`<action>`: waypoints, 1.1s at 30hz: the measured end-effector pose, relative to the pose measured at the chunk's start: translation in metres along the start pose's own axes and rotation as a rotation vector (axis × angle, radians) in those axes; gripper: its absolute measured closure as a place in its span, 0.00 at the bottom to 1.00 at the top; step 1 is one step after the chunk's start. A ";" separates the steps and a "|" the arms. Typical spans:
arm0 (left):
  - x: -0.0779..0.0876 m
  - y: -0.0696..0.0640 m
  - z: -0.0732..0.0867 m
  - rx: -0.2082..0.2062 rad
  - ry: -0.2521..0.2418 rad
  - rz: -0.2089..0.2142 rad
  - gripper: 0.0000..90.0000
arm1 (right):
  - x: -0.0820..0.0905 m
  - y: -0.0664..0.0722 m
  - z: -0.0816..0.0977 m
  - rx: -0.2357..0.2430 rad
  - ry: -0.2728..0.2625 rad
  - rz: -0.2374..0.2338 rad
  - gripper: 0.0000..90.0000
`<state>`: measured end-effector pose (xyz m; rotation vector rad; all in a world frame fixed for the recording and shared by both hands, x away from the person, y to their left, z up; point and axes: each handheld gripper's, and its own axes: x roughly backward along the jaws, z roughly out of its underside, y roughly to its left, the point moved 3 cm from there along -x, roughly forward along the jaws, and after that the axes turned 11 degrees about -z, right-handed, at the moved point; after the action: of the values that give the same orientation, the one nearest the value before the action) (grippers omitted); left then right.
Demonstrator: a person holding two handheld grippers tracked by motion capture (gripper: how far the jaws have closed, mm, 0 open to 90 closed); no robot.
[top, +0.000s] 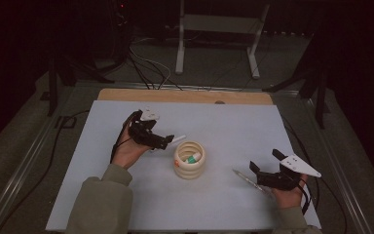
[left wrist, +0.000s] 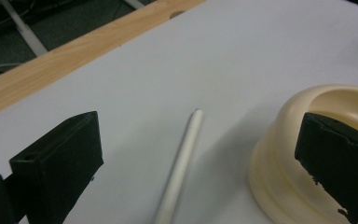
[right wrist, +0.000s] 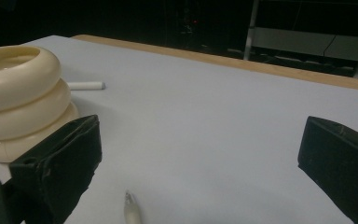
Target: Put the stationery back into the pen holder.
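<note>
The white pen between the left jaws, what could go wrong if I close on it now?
The white pen lies flat on the sheet, so the open left gripper may roll it aside rather than pinch it. One jaw stands close to the cream ringed holder and could nudge it. The clear pen under the open right gripper could likewise slip.

A white table [top: 224, 126] with a wooden far edge carries a cream ringed holder [top: 190, 161], a white pen [top: 177, 140] and a clear pen [top: 246, 179].
</note>
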<state>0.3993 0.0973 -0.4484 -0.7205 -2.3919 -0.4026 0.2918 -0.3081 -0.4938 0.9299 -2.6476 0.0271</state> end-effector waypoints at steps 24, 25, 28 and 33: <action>-0.039 0.014 0.016 0.015 0.132 0.028 0.02 | -0.001 0.000 0.001 0.001 0.005 -0.003 0.00; -0.041 0.014 0.017 0.016 0.146 0.026 0.04 | -0.001 0.000 0.001 0.001 0.005 -0.003 0.00; -0.046 0.014 0.019 0.017 0.176 0.034 0.04 | -0.001 0.000 0.000 0.002 0.006 -0.003 0.00; -0.053 0.014 0.021 0.014 0.205 0.042 0.04 | -0.001 -0.001 0.000 -0.001 0.003 -0.002 0.00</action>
<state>0.4331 0.0970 -0.4962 -0.6873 -2.1814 -0.4212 0.2928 -0.3079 -0.4945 0.9319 -2.6436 0.0270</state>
